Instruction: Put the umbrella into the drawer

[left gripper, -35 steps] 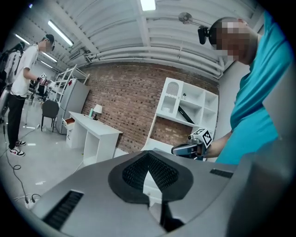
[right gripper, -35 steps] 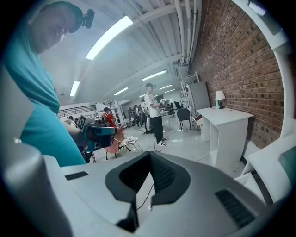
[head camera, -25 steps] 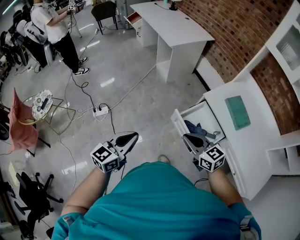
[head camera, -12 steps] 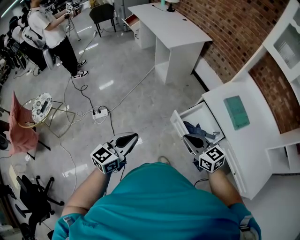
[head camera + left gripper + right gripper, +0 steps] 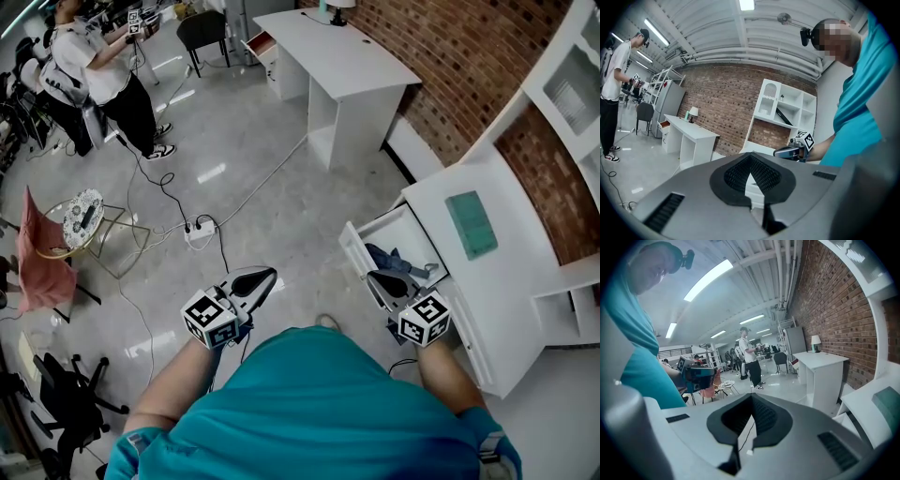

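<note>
Umbrella (image 5: 386, 256) lies inside the open drawer (image 5: 354, 246), a dark blue folded bundle with a pale grey end on the side toward the unit (image 5: 497, 300). The drawer stands pulled out of that white unit on your right, and a teal pad (image 5: 472, 223) lies flat on the unit's top.

Your right gripper (image 5: 371, 275) hangs over the drawer's near end, its tip just beside the umbrella in the head view. Whether it touches anything there, you cannot tell. Its jaws are closed together with nothing between them. Through the hollow in the pads you see only floor (image 5: 281, 187) and a cable (image 5: 744, 436).

Your left gripper (image 5: 270, 273) is out over the floor, well apart from the drawer, and its jaws are closed tight and empty too. Ahead of it a power strip (image 5: 200, 225) lies on the floor. A white desk (image 5: 347, 66) stands by the brick wall (image 5: 459, 56), and another person (image 5: 103, 70) stands at far left.
</note>
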Motion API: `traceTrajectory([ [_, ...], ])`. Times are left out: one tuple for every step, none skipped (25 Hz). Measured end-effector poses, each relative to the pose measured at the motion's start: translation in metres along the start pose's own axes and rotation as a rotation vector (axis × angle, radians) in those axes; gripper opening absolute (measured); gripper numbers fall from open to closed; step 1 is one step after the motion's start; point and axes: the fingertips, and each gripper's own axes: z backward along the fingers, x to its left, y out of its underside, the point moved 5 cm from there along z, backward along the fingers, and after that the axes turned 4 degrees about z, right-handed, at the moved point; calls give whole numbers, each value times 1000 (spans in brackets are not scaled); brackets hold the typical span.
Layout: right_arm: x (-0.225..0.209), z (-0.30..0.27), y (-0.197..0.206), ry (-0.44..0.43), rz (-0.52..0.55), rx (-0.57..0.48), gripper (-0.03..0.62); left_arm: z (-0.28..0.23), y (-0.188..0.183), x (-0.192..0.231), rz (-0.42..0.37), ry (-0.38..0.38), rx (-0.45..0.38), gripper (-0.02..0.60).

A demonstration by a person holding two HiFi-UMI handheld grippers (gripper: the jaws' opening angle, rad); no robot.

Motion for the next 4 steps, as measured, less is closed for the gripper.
traceTrajectory([
  [0,1,0,0,0,0,20,0,0,-1,0,1,-1,15],
  [1,2,0,1,0,0,20,0,0,-2,0,2,-1,15],
  [1,3,0,1,0,0,20,0,0,-2,0,3,-2,15],
  [1,3,0,2,0,0,20,0,0,-3,0,4,-2,15],
])
